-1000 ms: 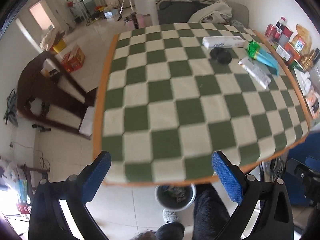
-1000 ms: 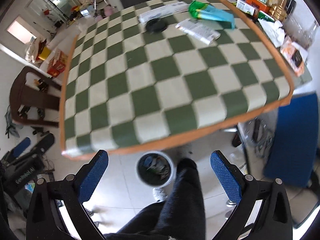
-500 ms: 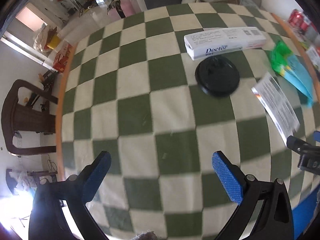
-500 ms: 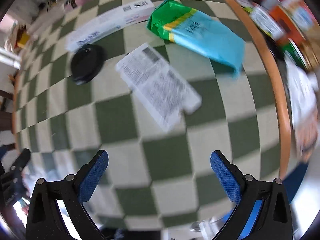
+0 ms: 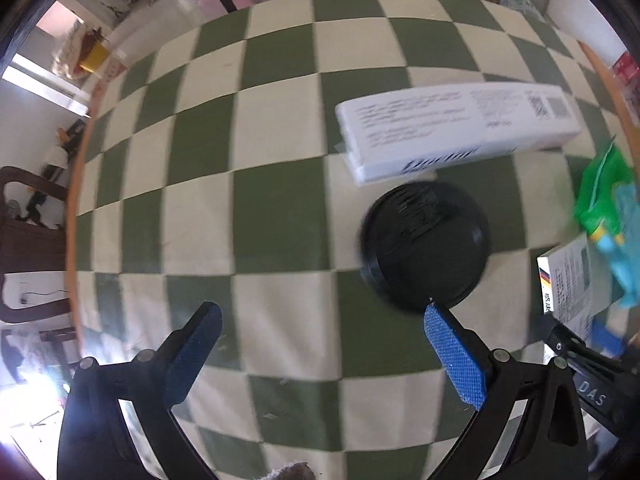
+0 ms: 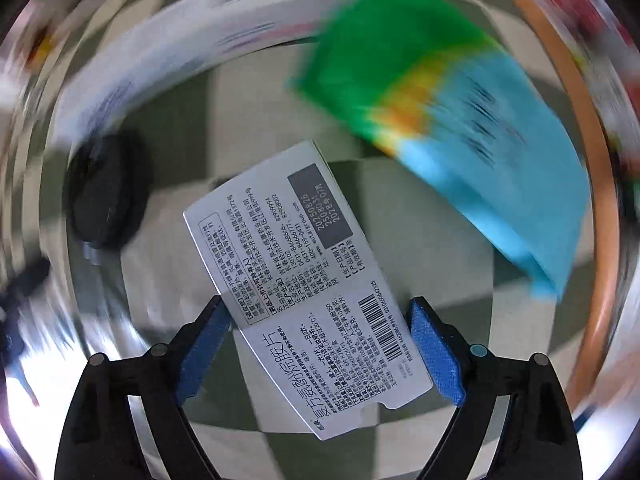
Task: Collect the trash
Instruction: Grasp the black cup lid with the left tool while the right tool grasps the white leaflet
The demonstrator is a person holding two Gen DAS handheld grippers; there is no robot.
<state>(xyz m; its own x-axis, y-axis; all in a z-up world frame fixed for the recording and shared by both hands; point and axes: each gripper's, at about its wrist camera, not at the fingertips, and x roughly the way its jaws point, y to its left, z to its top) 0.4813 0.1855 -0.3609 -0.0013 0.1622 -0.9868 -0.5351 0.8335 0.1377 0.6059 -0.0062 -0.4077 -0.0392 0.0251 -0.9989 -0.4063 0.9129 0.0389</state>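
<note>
A flat white medicine box with printed text lies on the checked tablecloth between the fingers of my right gripper, which is open around it. Its edge shows in the left wrist view. A black round lid lies just ahead and right of my open, empty left gripper; it also shows in the right wrist view. A long white box lies beyond the lid. A green and blue packet lies to the right, also in the left wrist view.
The green and cream checked tablecloth has an orange edge at the left and at the right. A dark wooden chair stands on the floor left of the table. Packaged goods are blurred at the far right.
Both grippers have moved forward over the table. The right one has come down around the white medicine box; the left has closed in on the black lid.
</note>
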